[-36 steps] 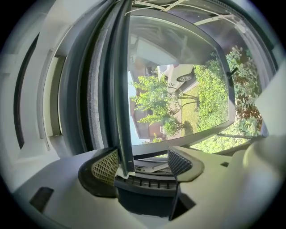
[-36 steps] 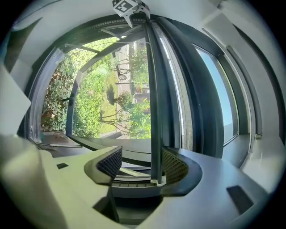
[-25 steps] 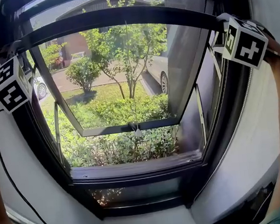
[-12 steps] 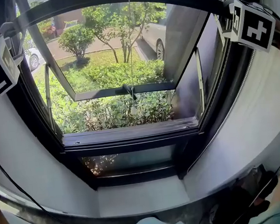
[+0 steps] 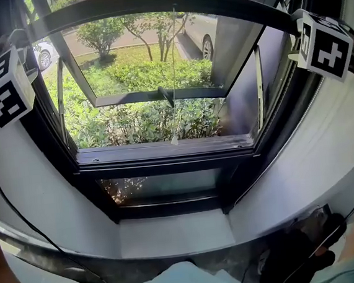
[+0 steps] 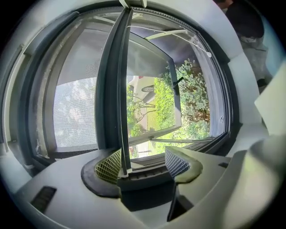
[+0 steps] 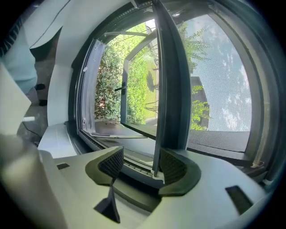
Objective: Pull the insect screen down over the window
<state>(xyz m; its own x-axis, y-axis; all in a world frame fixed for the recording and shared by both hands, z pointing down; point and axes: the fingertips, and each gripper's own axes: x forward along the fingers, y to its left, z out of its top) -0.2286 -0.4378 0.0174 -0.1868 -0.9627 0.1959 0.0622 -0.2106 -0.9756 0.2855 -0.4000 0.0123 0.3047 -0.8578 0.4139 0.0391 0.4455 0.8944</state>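
While the left gripper (image 6: 143,164) has its fingers (image 6: 109,166) spread wide, the pull bar (image 6: 112,89) of the insect screen (image 6: 73,107) stands between them. The bar's edge lies against the pad at 9 o'clock, clear of the pad at 3 o'clock. On the right gripper (image 7: 140,166) the fingers (image 7: 173,167) are equally wide, with the bar against the pad at 3 o'clock and the other pad free. Neither gripper clamps the bar. Seen from the head view, the bar arcs across 12 o'clock above the open window (image 5: 165,150), with the grippers at 10 and 2 o'clock. A thin cord (image 5: 174,76) hangs from the bar's middle toward the lower frame.
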